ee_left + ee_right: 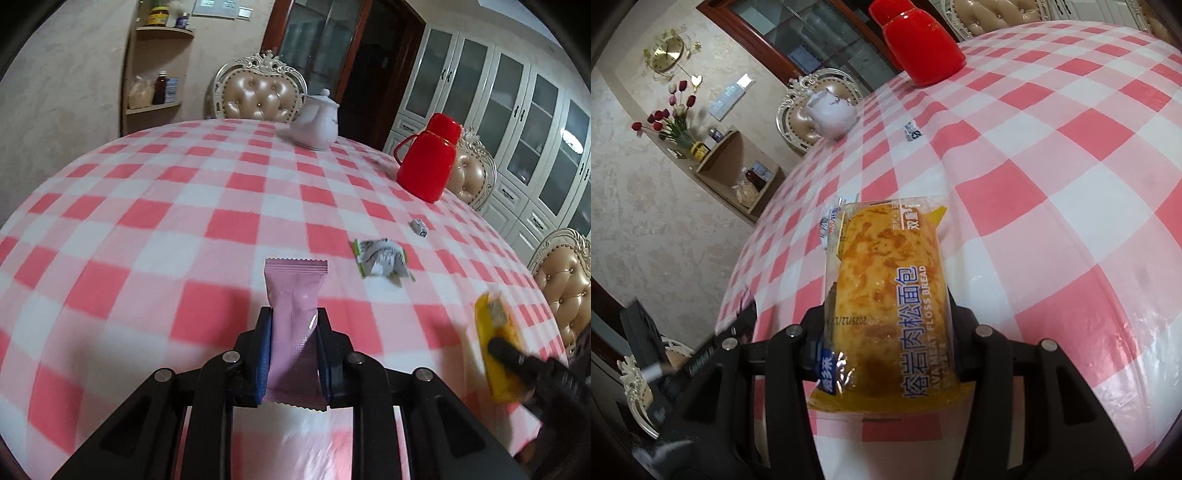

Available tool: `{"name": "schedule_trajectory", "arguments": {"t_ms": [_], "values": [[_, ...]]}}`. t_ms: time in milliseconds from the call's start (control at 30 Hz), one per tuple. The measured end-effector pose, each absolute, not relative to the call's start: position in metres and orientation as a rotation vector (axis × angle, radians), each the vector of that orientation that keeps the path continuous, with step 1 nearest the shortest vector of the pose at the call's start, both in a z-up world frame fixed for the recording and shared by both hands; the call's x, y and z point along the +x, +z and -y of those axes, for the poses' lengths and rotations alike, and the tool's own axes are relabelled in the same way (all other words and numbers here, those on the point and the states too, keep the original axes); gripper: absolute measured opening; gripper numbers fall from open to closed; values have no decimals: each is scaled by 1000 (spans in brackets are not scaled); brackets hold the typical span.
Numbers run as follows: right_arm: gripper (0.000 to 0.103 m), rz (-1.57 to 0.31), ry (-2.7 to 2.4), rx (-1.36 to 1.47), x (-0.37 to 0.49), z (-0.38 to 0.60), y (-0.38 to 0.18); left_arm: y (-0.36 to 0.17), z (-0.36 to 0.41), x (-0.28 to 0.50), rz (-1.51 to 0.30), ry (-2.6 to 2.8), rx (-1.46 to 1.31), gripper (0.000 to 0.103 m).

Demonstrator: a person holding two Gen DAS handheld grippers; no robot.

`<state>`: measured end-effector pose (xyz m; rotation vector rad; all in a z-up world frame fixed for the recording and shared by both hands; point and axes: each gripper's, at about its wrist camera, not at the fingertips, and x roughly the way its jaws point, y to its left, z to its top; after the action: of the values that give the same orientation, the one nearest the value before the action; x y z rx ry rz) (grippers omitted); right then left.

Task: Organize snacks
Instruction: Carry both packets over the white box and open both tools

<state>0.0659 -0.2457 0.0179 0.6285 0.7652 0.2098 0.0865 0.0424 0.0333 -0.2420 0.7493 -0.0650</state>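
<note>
Snacks are already in both jaws, lifted over the table for sorting: the left gripper pinches a pink sachet, the right gripper clamps a bread pack. Farther off, a green-edged wrapper and a small candy lie loose.

We see a glossy plastic tablecloth, a matt pink foil sachet, a shiny clear bread wrapper, a glossy red plastic flask and a smooth white ceramic teapot.

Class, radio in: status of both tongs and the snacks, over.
Left tongs shut on pink foil packet. Right tongs shut on yellow-wrapped bread bun. Nothing blocking.
</note>
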Motion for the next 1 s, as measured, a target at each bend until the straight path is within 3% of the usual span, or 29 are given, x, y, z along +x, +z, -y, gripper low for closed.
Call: {"name": "schedule_trajectory", "arguments": {"t_ms": [1000], "values": [[52,-799,452,419,-46,137,32,57,-96,-82,-642,57,-274,23]]}}
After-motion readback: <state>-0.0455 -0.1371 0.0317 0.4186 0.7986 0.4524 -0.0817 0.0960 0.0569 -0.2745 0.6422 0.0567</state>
